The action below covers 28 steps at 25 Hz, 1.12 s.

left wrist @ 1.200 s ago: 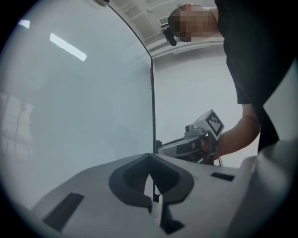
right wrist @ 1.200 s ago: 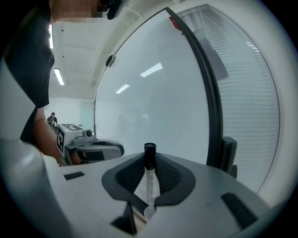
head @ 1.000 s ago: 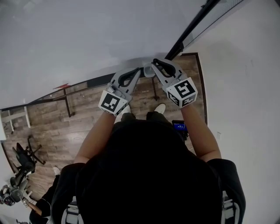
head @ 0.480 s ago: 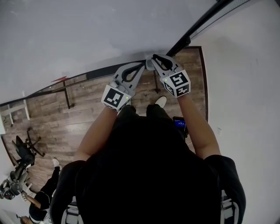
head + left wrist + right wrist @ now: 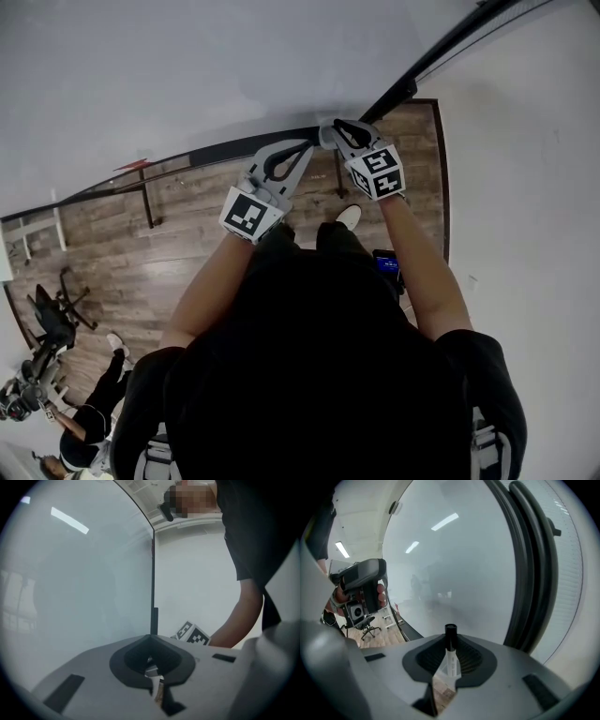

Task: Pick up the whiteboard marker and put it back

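A whiteboard marker [image 5: 451,660] with a white barrel and a black cap stands upright between the jaws of my right gripper [image 5: 449,641], which is shut on it. In the head view the right gripper [image 5: 328,133] points at the foot of the big whiteboard [image 5: 206,66], just above its black ledge [image 5: 234,150]. My left gripper [image 5: 305,146] is beside it, tips almost touching the right one. The left gripper [image 5: 151,638] has its jaws together with nothing between them and faces the board.
A black frame bar [image 5: 441,52] runs up the board's right side beside a white wall [image 5: 525,206]. Below lies a wood floor [image 5: 169,272] with an office chair [image 5: 52,328] and another person [image 5: 94,412] at the left. A small red thing [image 5: 131,166] sits on the ledge.
My right gripper has sunk with the marker toward the black ledge at the board's foot. The left gripper has hardly moved.
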Each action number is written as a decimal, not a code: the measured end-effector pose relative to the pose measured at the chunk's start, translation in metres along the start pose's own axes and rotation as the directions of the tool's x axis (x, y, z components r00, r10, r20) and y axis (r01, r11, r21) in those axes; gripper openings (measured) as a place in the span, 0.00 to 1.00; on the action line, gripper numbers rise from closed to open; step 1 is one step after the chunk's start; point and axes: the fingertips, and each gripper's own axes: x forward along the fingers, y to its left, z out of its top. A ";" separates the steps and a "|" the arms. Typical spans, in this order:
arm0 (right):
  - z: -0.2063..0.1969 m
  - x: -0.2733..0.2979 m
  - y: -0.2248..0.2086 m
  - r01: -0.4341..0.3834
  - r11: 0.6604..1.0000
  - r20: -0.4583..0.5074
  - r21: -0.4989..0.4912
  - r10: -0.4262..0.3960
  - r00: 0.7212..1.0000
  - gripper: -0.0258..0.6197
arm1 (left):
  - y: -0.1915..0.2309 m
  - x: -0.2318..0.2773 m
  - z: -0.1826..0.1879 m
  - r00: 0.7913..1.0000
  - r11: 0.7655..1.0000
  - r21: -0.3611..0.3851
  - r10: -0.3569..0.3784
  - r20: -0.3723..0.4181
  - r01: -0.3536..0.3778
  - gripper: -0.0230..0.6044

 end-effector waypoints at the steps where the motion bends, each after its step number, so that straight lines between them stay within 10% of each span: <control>1: 0.000 0.001 0.000 0.001 1.000 -0.002 0.001 -0.001 1.000 0.14 | 0.000 -0.001 0.000 1.000 1.000 -0.002 0.002 -0.002 -0.002 0.04; 28: 0.013 -0.022 -0.015 0.027 0.996 0.015 0.087 -0.028 0.999 0.26 | 0.011 -0.005 0.027 0.998 0.999 0.003 0.052 0.035 -0.053 0.04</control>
